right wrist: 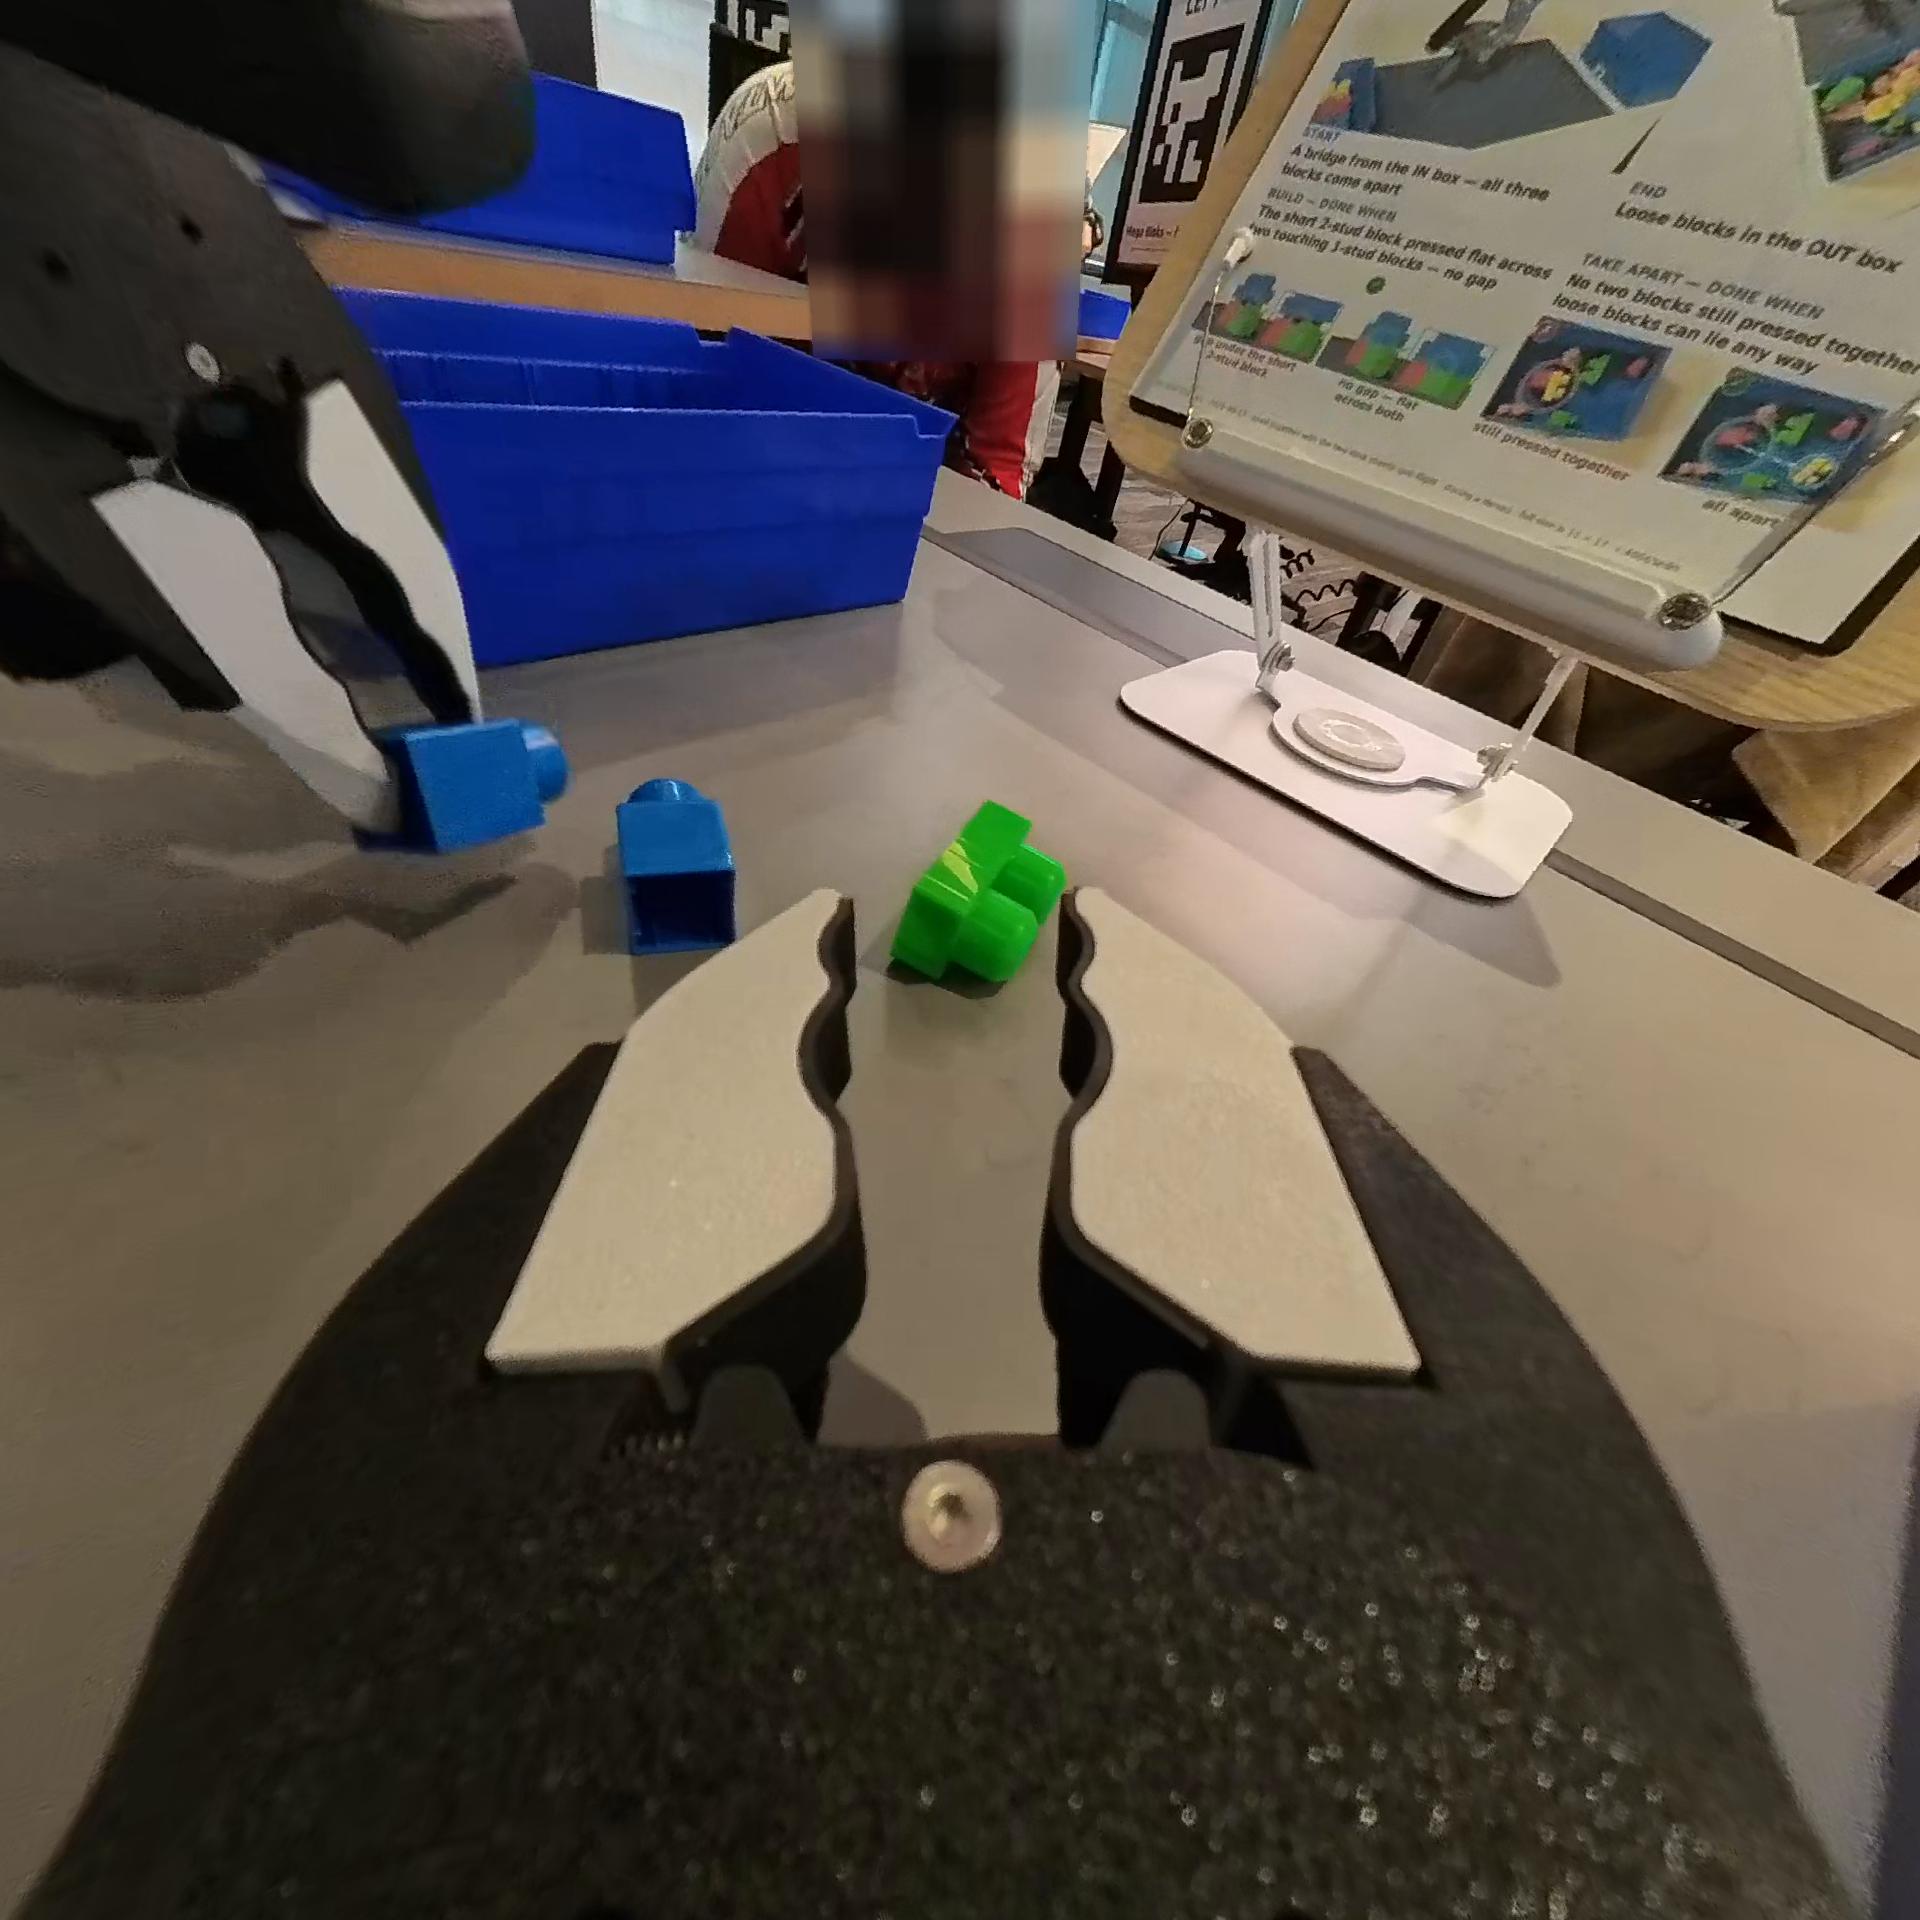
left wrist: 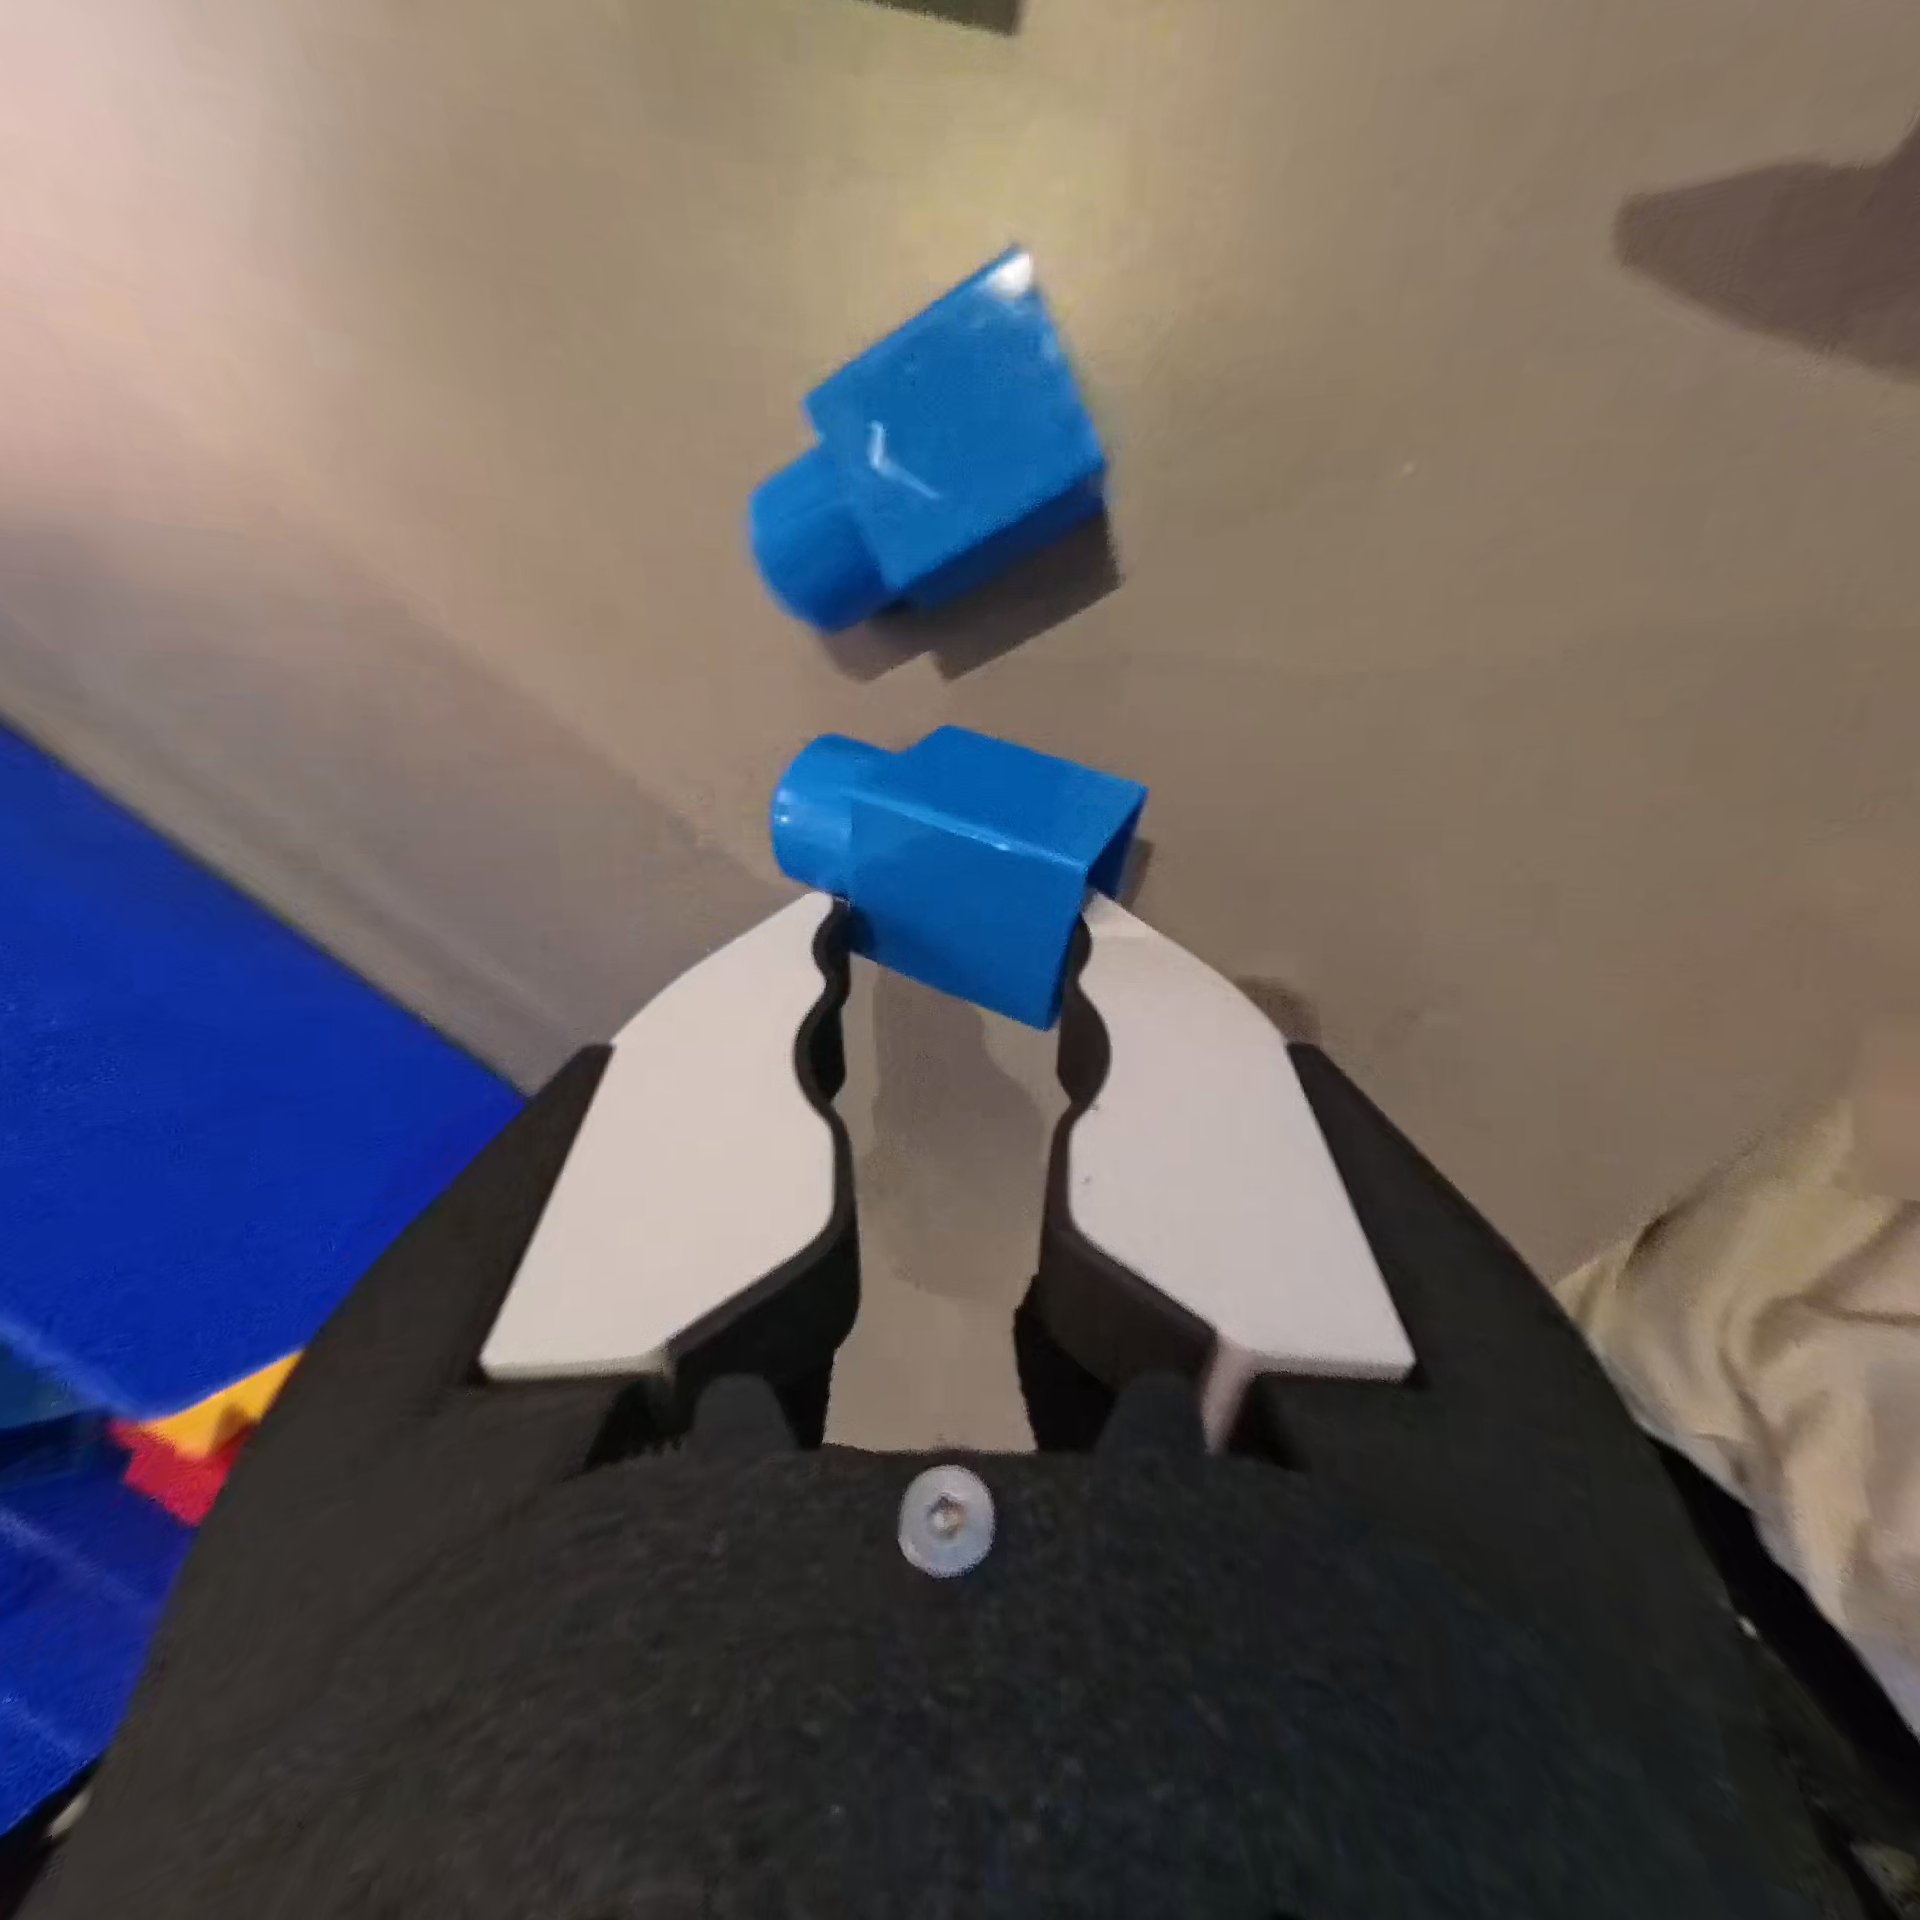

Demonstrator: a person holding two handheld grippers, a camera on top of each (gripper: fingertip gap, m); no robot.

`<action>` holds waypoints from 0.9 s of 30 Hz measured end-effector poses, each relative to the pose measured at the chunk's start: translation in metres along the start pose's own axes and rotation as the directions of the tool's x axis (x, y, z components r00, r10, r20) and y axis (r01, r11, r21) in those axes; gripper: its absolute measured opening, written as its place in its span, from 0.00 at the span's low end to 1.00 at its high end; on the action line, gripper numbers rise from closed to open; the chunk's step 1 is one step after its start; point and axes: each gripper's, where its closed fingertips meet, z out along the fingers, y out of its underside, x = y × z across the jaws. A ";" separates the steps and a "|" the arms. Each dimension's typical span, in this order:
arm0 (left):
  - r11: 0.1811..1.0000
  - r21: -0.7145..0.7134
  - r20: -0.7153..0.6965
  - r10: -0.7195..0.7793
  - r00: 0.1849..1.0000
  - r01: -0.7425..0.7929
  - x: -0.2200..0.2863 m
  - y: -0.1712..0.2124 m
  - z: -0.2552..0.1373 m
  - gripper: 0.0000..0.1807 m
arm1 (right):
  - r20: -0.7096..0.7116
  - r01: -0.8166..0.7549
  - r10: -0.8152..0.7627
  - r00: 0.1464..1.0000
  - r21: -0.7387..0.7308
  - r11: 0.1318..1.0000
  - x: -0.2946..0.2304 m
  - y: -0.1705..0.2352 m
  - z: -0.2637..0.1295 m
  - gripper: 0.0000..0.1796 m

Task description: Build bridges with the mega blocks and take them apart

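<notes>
1. Left gripper (left wrist: 961, 925): clamped on a one-stud blue block (left wrist: 966, 862) at the fingertips, stud pointing sideways, lifted off the grey table (left wrist: 1455, 727). The right wrist view shows this same gripper (right wrist: 416, 769) from the side, coming down from the upper left with its block (right wrist: 473, 779) just above the surface.
2. Second one-stud blue block (left wrist: 935, 457): lying on its side on the table, just beyond the held block. Only the right wrist view shows its hollow open base (right wrist: 675, 883) facing the camera.
3. Green two-stud block (right wrist: 971, 899): seen in the right wrist view only; tipped on its side on the table, just right of the second blue block.
4. Right gripper (right wrist: 956, 925): jaws apart, holding nothing, with the green block directly beyond its tips.
5. Blue bins (right wrist: 665, 488): behind the blue blocks, at the table's far edge; the left wrist view catches one bin corner (left wrist: 156, 1039) with red and yellow pieces (left wrist: 197, 1444) below it.
6. Instruction card on a white stand (right wrist: 1351, 758): right of the green block, further back; right wrist view only.
</notes>
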 end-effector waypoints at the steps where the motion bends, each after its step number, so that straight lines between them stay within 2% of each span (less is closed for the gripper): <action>1: 1.000 0.000 0.008 -0.006 1.000 0.006 0.003 -0.003 0.003 0.21 | 0.002 -0.001 0.001 1.000 0.000 1.000 0.000 0.000 0.000 0.20; 6: 0.999 -0.041 0.041 0.002 0.999 -0.001 0.013 -0.011 0.016 0.21 | 0.007 -0.002 0.002 1.000 -0.001 1.000 -0.002 0.000 0.000 0.20; 12: 0.998 -0.045 0.116 -0.042 0.992 0.047 0.001 -0.021 0.022 0.21 | 0.011 -0.007 0.007 1.000 -0.002 1.000 -0.002 0.000 0.000 0.20; 13: 0.998 -0.038 0.109 -0.054 0.993 0.058 0.002 -0.023 0.023 0.22 | 0.012 -0.006 0.006 1.000 -0.003 1.000 -0.002 0.000 0.000 0.20; 15: 0.997 -0.024 0.075 -0.076 0.994 0.078 0.009 -0.027 0.026 0.30 | 0.014 -0.004 0.004 1.000 -0.003 1.000 -0.003 0.000 0.000 0.20; 18: 0.994 0.017 0.092 -0.105 0.990 0.104 0.008 -0.031 0.027 0.33 | 0.019 -0.002 0.002 1.000 -0.002 1.000 -0.004 0.000 0.000 0.20; 20: 0.987 0.073 0.099 -0.148 0.984 0.141 0.004 -0.033 0.022 0.33 | 0.023 -0.002 0.002 1.000 -0.003 1.000 -0.005 0.000 0.000 0.20; 23: 0.955 0.206 0.035 -0.225 0.974 0.213 0.003 -0.036 0.007 0.31 | 0.025 0.001 0.000 1.000 -0.007 1.000 -0.006 0.001 0.000 0.21; 27: 0.850 0.429 -0.091 -0.298 0.950 0.307 0.000 -0.032 -0.019 0.32 | 0.043 -0.009 0.010 0.999 -0.026 1.000 -0.010 0.004 0.002 0.21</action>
